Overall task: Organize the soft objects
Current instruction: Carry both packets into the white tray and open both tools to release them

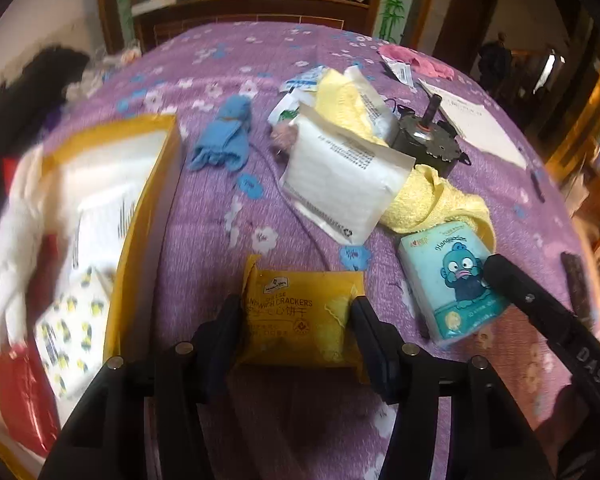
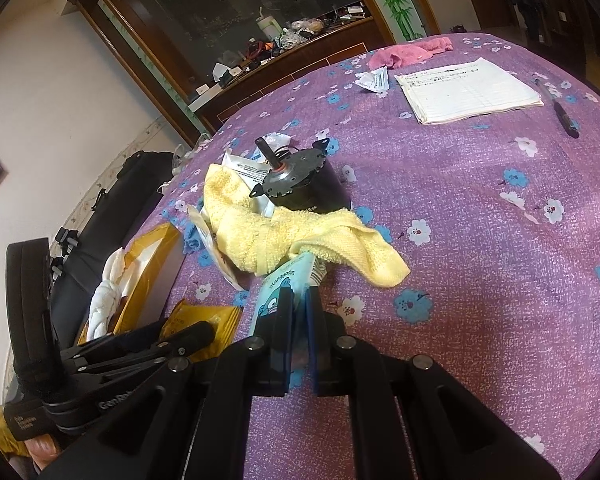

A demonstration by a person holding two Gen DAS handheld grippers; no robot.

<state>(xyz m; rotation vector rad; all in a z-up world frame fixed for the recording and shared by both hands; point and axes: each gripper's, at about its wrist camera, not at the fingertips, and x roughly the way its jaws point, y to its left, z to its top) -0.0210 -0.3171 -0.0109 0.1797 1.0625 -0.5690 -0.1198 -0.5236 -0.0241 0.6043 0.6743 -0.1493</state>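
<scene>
My left gripper [image 1: 296, 316] is shut on a yellow cracker packet [image 1: 300, 316], its fingers pressing both sides, just above the purple flowered cloth [image 1: 204, 220]. My right gripper [image 2: 298, 308] is shut on a light blue tissue pack with a cartoon face [image 2: 284, 280], also seen in the left wrist view [image 1: 452, 280]. A yellow towel [image 2: 300, 236] lies draped beside the tissue pack. A blue sock [image 1: 224, 136] lies further back. A pink cloth [image 2: 412, 50] lies at the far edge.
A yellow box [image 1: 140, 184] at the left holds a white plush toy [image 1: 16, 232], a patterned pack and a red bag. A black motor [image 2: 300, 184], white paper pouches [image 1: 340, 176], a notepad [image 2: 468, 88] and a pen [image 2: 560, 112] lie on the cloth.
</scene>
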